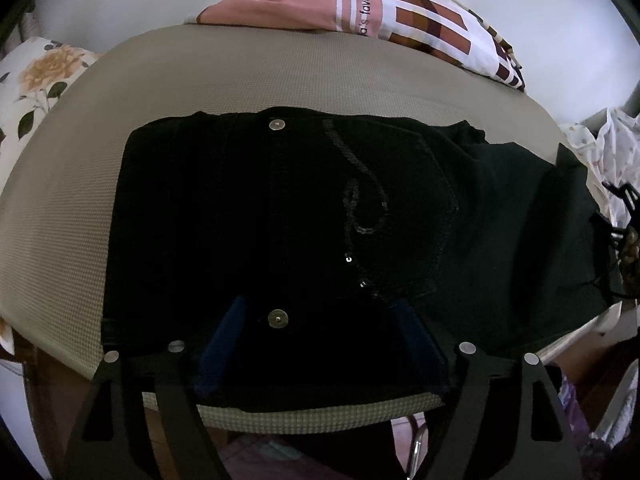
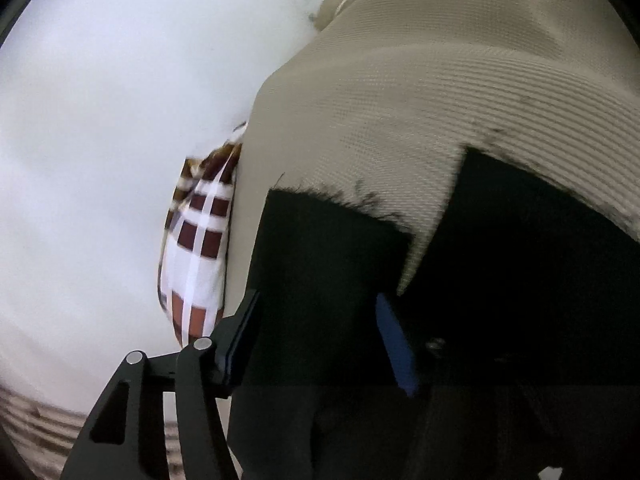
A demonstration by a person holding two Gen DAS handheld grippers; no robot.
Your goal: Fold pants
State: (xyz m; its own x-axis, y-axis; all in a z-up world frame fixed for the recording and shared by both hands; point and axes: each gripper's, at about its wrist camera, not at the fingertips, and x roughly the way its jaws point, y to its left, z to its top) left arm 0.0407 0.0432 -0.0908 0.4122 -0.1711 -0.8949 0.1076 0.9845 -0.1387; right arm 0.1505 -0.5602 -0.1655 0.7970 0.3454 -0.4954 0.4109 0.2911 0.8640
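The surface (image 1: pixel 240 80), covered in a beige woven cloth, fills most of both views, with a light wall behind it. Across it lie the black pants (image 1: pixel 280 208), spread flat with the waist end towards the left wrist camera and the legs running off to the right of that view. A pile of pink and brown-checked fabric (image 1: pixel 360 4) sits at the far edge, well apart from the pants, and a floral pillow (image 1: pixel 36 84) shows at the left.

The pants look already doubled leg over leg, since a back pocket with a sequin swirl (image 1: pixel 364 200) faces up and two metal buttons (image 1: pixel 277 318) line up along one seam. The step in hand appears to be the start of the crosswise fold.

The left gripper (image 1: pixel 320 340) points steeply down over the waist, its fingers (image 1: pixel 224 344) well apart, one on either side of the near button, and nothing is pinched between them. The right gripper (image 2: pixel 320 340) hovers low over a frayed hem (image 2: pixel 340 204) at the leg end; its view is blurred, and its fingers (image 2: pixel 394 344) stand roughly half open with dark cloth showing between them, apparently ungripped.

The next move probably calls for each gripper to close on an edge of the cloth, then carry one end over the other while keeping the layers aligned.
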